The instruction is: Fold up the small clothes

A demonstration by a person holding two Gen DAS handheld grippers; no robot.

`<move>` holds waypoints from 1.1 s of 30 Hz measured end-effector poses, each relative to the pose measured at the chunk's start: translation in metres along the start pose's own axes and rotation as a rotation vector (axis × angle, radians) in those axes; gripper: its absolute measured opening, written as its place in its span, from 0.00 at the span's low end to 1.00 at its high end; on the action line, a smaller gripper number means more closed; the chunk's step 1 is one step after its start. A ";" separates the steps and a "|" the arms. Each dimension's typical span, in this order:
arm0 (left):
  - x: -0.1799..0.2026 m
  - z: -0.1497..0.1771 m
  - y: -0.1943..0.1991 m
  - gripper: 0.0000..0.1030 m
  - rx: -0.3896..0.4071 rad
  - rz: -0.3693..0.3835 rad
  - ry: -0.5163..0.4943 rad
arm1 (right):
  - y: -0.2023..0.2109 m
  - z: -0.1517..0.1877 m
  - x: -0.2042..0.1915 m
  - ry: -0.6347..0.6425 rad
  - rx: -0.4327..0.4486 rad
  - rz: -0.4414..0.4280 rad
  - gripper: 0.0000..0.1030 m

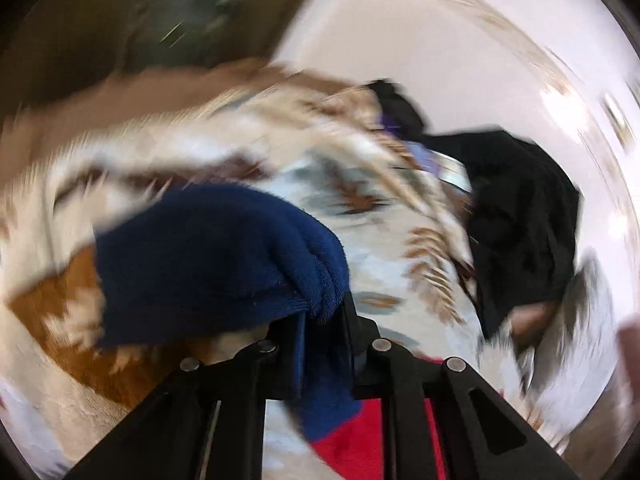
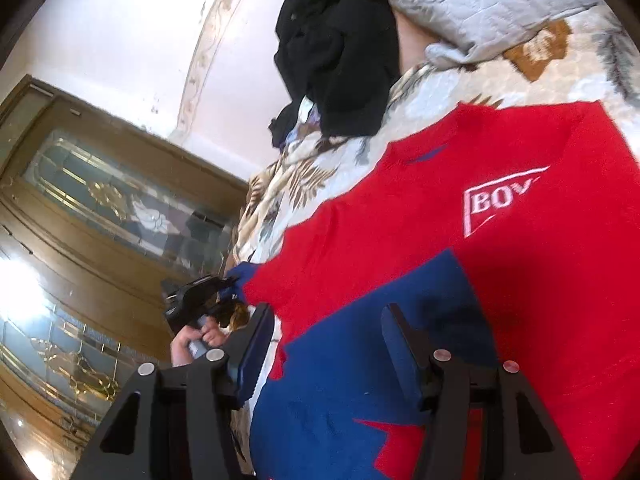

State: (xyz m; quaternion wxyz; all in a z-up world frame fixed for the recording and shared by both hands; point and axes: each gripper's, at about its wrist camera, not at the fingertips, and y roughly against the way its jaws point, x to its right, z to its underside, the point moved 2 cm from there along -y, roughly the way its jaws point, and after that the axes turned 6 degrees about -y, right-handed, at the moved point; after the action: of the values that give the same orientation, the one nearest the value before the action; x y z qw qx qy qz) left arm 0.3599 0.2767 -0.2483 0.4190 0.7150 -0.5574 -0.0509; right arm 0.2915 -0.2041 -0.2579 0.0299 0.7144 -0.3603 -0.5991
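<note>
A red shirt (image 2: 400, 208) with a white "BOY" flag print and blue sleeves lies flat on a leaf-patterned bedspread (image 2: 304, 176). My left gripper (image 1: 324, 316) is shut on the bunched end of one blue sleeve (image 1: 216, 256), with fabric hanging down between the fingers and red shirt (image 1: 360, 440) below. In the right wrist view that left gripper (image 2: 230, 284) holds the sleeve tip at the shirt's left edge, gripped by a hand (image 2: 196, 340). My right gripper (image 2: 332, 344) hovers open over the blue sleeve (image 2: 360, 380), nothing pinched.
A heap of black clothes (image 2: 336, 48) lies on the bedspread beyond the shirt, also in the left wrist view as a black heap (image 1: 520, 220). A grey quilt (image 2: 480, 0) is bunched behind it. A wooden cabinet with glass doors (image 2: 100, 208) stands beside the bed.
</note>
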 end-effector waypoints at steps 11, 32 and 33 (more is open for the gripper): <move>0.246 0.169 0.095 0.21 -0.045 0.205 -1.083 | 0.068 -0.030 0.038 -0.104 0.194 0.061 0.59; 0.132 0.126 0.022 0.68 -0.230 0.049 -0.489 | 0.002 -0.053 0.043 -0.116 0.034 0.201 0.73; 0.128 0.129 0.023 0.68 -0.235 0.039 -0.492 | -0.006 -0.059 0.041 -0.114 0.026 0.210 0.73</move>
State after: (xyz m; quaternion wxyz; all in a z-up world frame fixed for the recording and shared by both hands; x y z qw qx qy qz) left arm 0.3206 0.0990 -0.2655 0.3521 0.6166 -0.6465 -0.2791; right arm 0.3472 -0.2450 -0.2789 0.0627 0.6378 -0.4420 -0.6276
